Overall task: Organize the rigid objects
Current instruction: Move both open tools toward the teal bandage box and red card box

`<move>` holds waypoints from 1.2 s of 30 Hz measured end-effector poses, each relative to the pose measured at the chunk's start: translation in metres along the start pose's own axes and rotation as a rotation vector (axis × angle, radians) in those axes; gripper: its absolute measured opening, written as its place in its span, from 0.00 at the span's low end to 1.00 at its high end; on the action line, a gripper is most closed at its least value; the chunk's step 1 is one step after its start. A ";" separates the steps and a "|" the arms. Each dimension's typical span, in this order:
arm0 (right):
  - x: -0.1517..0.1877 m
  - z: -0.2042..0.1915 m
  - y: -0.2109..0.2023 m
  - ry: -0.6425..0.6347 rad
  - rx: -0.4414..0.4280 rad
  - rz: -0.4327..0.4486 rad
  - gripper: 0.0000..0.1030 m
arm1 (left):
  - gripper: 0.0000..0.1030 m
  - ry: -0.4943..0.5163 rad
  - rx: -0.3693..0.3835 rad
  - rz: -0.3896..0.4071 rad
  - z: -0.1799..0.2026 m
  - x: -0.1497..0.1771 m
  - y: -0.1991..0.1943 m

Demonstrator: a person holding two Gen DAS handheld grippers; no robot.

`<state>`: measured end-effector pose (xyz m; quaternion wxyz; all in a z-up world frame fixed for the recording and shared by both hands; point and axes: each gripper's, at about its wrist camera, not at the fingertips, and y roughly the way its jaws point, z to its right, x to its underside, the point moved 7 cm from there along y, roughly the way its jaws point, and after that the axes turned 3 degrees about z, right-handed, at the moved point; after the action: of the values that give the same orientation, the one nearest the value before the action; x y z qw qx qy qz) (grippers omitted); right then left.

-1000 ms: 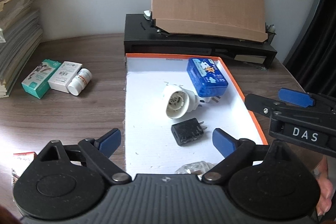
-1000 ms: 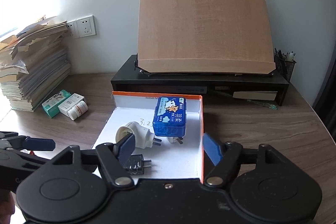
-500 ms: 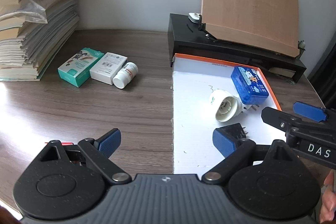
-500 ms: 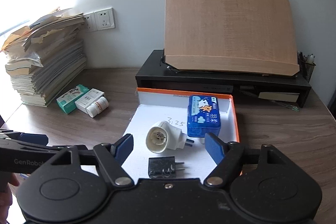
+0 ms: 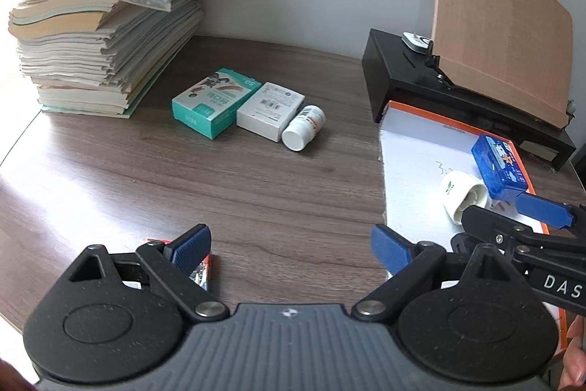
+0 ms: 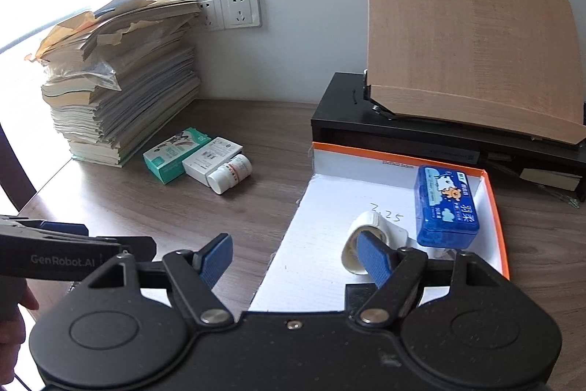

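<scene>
Swinging leftward off the orange-rimmed tray (image 6: 495, 229), both claws, left claw (image 5: 291, 246) and right claw (image 6: 296, 257), gape empty, the right having just widened; next pick likely among green box (image 5: 214, 107), white box (image 5: 270, 110) and pill bottle (image 5: 304, 127), grouped mid-worktop (image 5: 183, 185).

Two boxes (image 5: 216, 107) and a bottle (image 5: 303, 128) lie left of the tray (image 5: 410, 178).

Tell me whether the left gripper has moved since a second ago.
Yes. The left gripper has swung left: it framed the orange-edged tray before, and now hovers over bare table, with the tray at the view's right.
</scene>
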<state>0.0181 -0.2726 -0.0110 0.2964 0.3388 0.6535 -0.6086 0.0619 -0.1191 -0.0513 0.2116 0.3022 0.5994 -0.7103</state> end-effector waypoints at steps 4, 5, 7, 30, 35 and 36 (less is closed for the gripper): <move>-0.003 -0.013 0.009 -0.009 -0.024 -0.007 0.86 | 0.94 -0.015 -0.019 0.004 -0.014 -0.004 0.001; -0.004 -0.016 0.012 -0.010 -0.029 -0.008 0.86 | 0.94 -0.018 -0.023 0.006 -0.017 -0.006 0.001; -0.007 -0.022 0.016 -0.017 -0.037 -0.008 0.86 | 0.94 -0.025 -0.034 0.008 -0.025 -0.009 0.003; -0.017 -0.033 0.077 0.078 0.063 -0.070 0.86 | 0.94 0.248 -0.097 0.018 -0.098 -0.096 0.135; -0.017 -0.029 0.088 0.126 0.108 -0.078 0.86 | 0.97 0.265 -0.018 0.040 -0.095 -0.106 0.157; -0.017 -0.028 0.089 0.132 0.116 -0.080 0.86 | 0.97 0.274 0.003 0.044 -0.093 -0.108 0.160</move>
<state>0.1004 -0.2433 -0.0485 0.2080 0.3682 0.6483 -0.6331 0.2624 -0.0654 -0.1027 0.1429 0.4100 0.6147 -0.6585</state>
